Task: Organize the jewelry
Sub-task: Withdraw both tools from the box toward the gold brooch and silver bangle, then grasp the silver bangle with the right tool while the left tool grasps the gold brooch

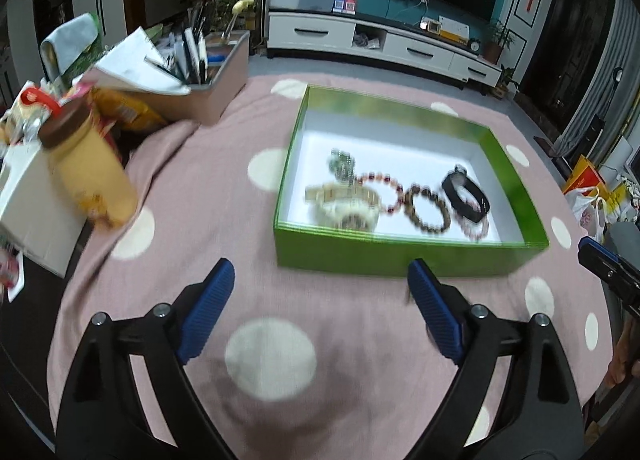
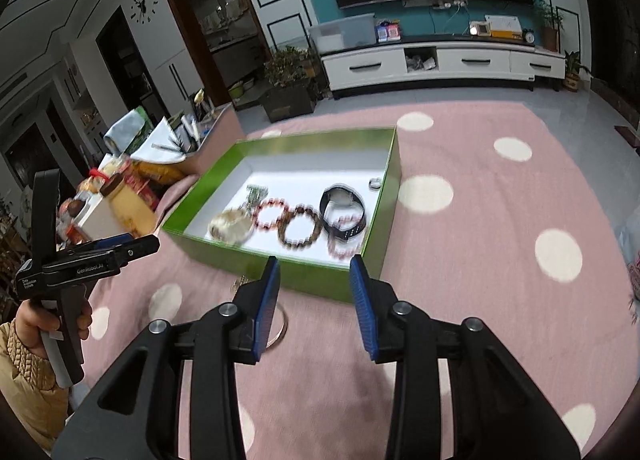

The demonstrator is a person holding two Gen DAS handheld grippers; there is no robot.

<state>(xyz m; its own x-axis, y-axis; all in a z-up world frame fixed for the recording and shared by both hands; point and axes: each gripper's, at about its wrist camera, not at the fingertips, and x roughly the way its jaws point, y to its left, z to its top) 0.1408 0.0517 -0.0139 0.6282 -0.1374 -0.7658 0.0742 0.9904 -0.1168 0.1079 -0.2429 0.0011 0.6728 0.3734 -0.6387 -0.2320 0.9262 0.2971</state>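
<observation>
Jewelry [image 1: 426, 206] in green box [image 1: 400, 256], blurry; cloth [image 1: 272, 356] w/ room.

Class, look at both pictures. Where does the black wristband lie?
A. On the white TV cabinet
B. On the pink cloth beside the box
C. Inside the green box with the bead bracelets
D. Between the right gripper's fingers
C: the black wristband lies on the white floor of the green box, beside the bead bracelets.

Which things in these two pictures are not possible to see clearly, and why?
- Pale bangle or watch in the green box: left wrist view, motion blur hides its type.
- Thin ring-shaped item on the cloth: right wrist view, right gripper fingers cover most of it.
- Small ring: too small and blurred.
</observation>
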